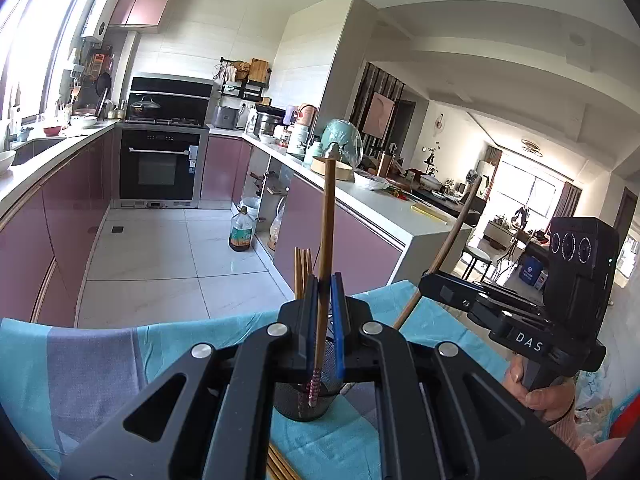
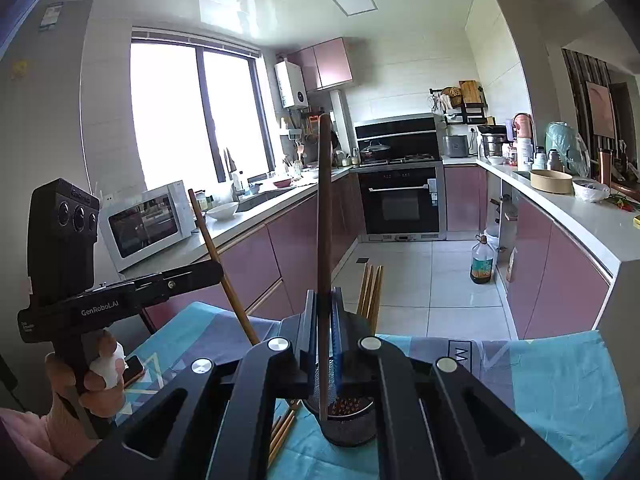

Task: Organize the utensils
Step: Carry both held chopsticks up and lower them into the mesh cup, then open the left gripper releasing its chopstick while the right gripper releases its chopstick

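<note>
Left wrist | both fingers [image 1: 316, 292] clamp chopsticks [image 1: 326, 220] | mesh holder [image 1: 304, 400] below, oil bottle [image 1: 241, 232] beyond

Chopsticks [image 2: 372, 292] are standing in the mesh holder [image 1: 304, 404], crowding its far side; its near opening is lying clear. Loose chopsticks [image 2: 282, 432] are lying on the cloth [image 2: 560, 380] just beside it, blocking the left approach.

I read "DAS" in white capitals on black body of right gripper [image 1: 430, 282], seen from left wrist. I read "GenRoboLAI", or close to it, in white on black body of left gripper [image 2: 218, 270], seen from right wrist. Oil bottle [image 2: 482, 258] label on far floor: illegible to me.
</note>
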Action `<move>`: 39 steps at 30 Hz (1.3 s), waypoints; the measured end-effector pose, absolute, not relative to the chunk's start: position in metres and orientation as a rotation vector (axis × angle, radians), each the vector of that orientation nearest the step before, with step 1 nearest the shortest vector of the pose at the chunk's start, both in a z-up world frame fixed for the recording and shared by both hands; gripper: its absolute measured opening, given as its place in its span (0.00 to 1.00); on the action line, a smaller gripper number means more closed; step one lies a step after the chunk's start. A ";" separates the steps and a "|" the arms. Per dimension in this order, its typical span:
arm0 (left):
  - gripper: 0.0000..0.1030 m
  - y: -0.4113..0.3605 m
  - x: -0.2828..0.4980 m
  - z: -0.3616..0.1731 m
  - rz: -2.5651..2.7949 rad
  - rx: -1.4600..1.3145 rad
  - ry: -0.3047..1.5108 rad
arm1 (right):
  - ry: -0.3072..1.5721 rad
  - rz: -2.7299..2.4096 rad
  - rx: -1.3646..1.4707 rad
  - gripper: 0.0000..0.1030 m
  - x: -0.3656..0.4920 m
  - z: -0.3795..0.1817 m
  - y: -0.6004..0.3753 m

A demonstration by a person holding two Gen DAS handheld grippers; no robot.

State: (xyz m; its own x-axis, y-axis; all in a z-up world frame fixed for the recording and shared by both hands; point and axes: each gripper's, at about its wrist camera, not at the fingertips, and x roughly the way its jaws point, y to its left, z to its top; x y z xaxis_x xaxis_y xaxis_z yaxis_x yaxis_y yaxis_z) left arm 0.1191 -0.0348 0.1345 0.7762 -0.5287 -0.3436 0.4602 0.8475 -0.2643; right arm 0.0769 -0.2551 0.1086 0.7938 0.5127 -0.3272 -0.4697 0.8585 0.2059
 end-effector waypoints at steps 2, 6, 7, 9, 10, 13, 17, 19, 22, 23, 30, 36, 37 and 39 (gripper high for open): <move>0.07 -0.037 0.121 0.138 -0.537 -0.168 0.415 | 0.383 0.529 0.115 0.05 0.079 0.109 -0.255; 0.07 -0.042 0.125 0.140 -0.530 -0.167 0.411 | 0.375 0.529 0.113 0.05 0.084 0.113 -0.255; 0.07 -0.043 0.126 0.139 -0.527 -0.166 0.412 | 0.374 0.527 0.111 0.05 0.085 0.114 -0.255; 0.07 -0.045 0.127 0.138 -0.527 -0.164 0.416 | 0.378 0.525 0.110 0.05 0.088 0.112 -0.257; 0.07 -0.045 0.128 0.137 -0.525 -0.164 0.420 | 0.382 0.522 0.109 0.05 0.089 0.110 -0.256; 0.07 -0.048 0.132 0.131 -0.516 -0.144 0.437 | 0.408 0.515 0.105 0.05 0.092 0.101 -0.253; 0.07 -0.055 0.135 0.119 -0.515 -0.117 0.493 | 0.456 0.509 0.099 0.05 0.102 0.088 -0.249; 0.07 -0.058 0.135 0.113 -0.515 -0.101 0.519 | 0.483 0.512 0.097 0.05 0.107 0.082 -0.246; 0.07 -0.059 0.133 0.106 -0.520 -0.077 0.549 | 0.527 0.513 0.096 0.05 0.114 0.073 -0.243; 0.07 -0.059 0.134 0.104 -0.522 -0.068 0.560 | 0.542 0.512 0.097 0.05 0.116 0.070 -0.243; 0.07 -0.060 0.143 0.087 -0.505 -0.048 0.654 | 0.643 0.516 0.098 0.05 0.130 0.055 -0.239; 0.07 -0.069 0.159 0.082 -0.513 -0.038 0.686 | 0.675 0.499 0.097 0.07 0.144 0.052 -0.237; 0.07 -0.070 0.160 0.081 -0.509 -0.037 0.690 | 0.679 0.492 0.097 0.07 0.146 0.052 -0.236; 0.07 -0.071 0.170 0.082 -0.505 -0.044 0.697 | 0.685 0.484 0.102 0.07 0.149 0.051 -0.234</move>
